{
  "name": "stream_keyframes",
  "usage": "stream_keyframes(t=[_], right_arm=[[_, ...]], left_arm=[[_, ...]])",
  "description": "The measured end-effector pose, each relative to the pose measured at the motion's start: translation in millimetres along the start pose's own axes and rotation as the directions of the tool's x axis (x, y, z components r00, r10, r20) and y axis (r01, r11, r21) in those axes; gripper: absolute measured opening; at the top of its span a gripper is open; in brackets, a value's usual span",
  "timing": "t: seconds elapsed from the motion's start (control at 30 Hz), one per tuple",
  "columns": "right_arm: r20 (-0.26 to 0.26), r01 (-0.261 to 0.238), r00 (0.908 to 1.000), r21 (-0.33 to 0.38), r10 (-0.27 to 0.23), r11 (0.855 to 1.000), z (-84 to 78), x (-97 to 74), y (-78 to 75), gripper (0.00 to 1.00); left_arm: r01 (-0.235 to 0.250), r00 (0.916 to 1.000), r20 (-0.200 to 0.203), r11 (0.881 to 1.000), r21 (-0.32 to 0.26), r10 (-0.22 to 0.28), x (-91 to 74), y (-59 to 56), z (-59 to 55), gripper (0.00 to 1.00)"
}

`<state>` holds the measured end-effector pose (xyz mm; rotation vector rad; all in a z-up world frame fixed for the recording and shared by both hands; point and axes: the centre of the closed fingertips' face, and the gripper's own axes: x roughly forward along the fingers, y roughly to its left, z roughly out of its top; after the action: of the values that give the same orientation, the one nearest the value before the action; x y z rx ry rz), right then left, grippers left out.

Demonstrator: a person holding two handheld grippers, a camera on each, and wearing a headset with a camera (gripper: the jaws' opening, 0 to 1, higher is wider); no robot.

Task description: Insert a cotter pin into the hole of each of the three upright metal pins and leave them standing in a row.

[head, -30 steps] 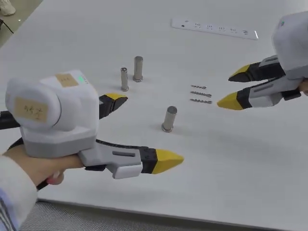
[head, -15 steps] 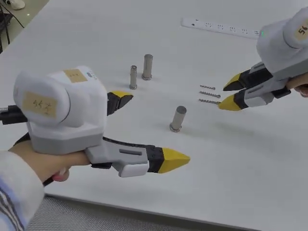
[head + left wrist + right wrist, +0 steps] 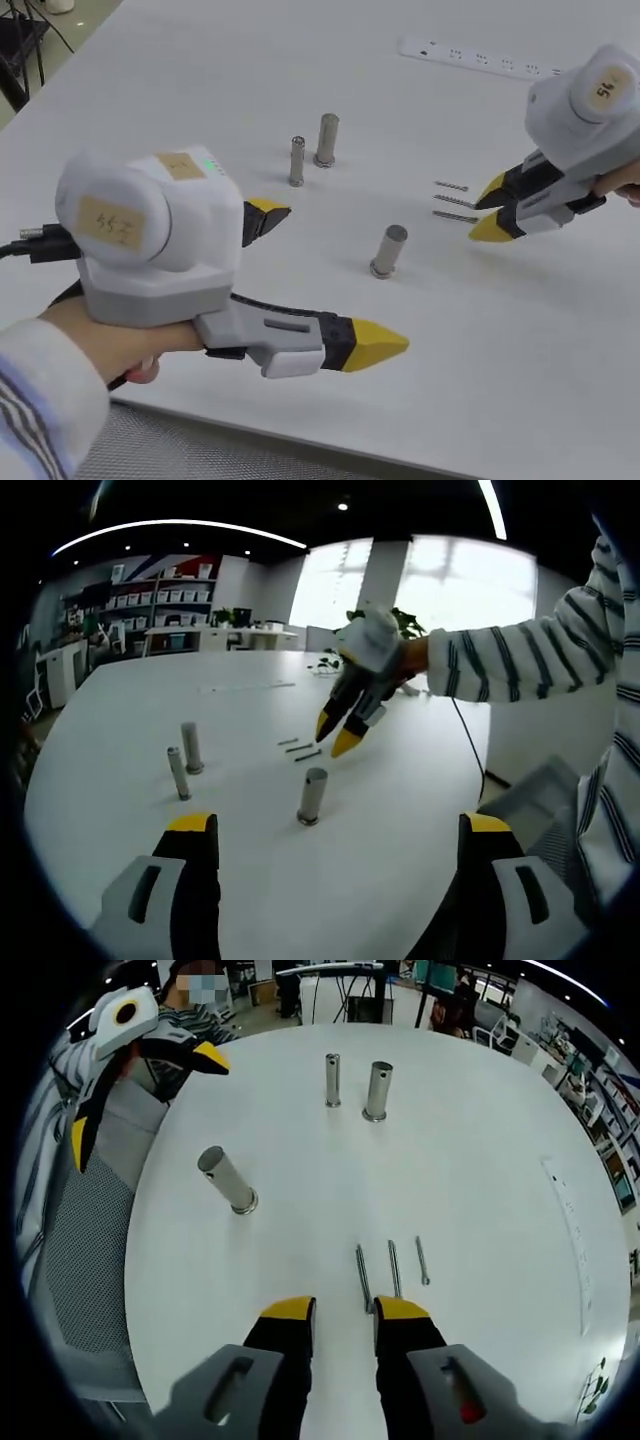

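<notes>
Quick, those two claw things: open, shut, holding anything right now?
Left gripper: open wide, holding nothing.
Right gripper: partly open, holding nothing, tips at the nearest cotter pin.

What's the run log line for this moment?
right gripper: open, tips at cotter pins | left gripper: open, hovering | cotter pins: three lying loose | metal pins: three upright
</notes>
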<state>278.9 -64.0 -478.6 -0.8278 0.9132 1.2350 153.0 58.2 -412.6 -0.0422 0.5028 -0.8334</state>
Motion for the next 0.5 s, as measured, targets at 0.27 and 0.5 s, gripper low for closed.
stream_keyframes(t=[0.27,0.5], right_arm=[[-0.053,-0.020,0.9984,-0.019,0.019,1.000,-7.7,13.7,-10.4,0.15],[-0.078,-0.021,0.9968,-0.031,0.018,0.999,-11.3,18.1,-12.9,0.11]], left_arm=[[-0.012,0.9999,-0.001,1.000,-0.013,0.012,-1.3,5.3,-0.1,0.97],[-0.019,0.9998,-0.008,1.000,-0.016,0.019,-1.4,7.3,-1.6,0.97]])
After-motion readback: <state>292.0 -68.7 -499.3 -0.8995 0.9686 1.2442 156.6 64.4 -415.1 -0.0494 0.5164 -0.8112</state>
